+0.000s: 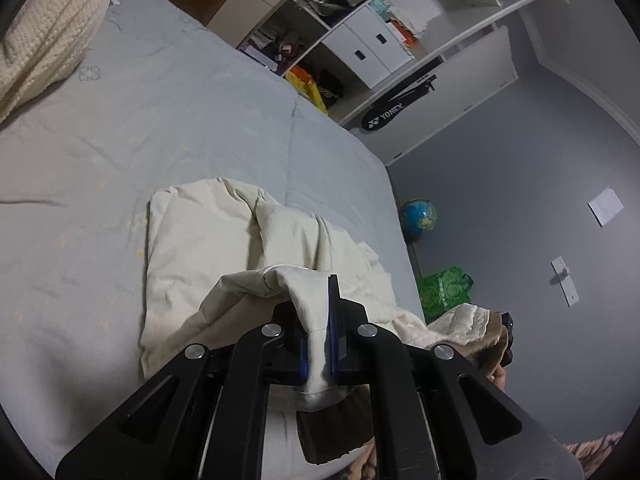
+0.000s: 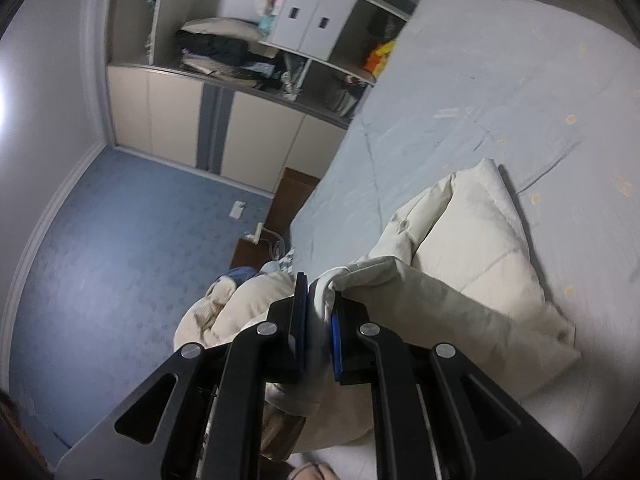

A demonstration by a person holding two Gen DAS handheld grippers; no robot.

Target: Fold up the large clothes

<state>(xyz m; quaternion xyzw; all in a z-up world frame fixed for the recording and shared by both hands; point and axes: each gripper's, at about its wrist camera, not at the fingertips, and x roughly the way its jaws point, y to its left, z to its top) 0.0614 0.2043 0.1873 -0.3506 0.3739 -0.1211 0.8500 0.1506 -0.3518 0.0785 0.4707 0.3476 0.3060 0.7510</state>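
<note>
A cream padded garment [image 1: 208, 240] lies partly folded on the pale blue bed [image 1: 160, 120]. My left gripper [image 1: 318, 320] is shut on a bunched cream edge of it, lifted above the folded part. In the left wrist view the other gripper shows at the right, past the bed's edge, holding the same fabric. From the right wrist, the cream garment [image 2: 472, 240] spreads to the right on the bed [image 2: 520, 80], and my right gripper [image 2: 320, 316] is shut on a thick fold of its edge. More cream fabric hangs below the jaws, off the bed's side.
A cream knitted pillow [image 1: 48, 32] lies at the far left of the bed. An open wardrobe [image 1: 380, 40] with shelves and white drawers stands beyond. A globe [image 1: 418, 216] and a green bag [image 1: 444, 288] sit by the grey wall. Blue carpet [image 2: 120, 260] is left of the bed.
</note>
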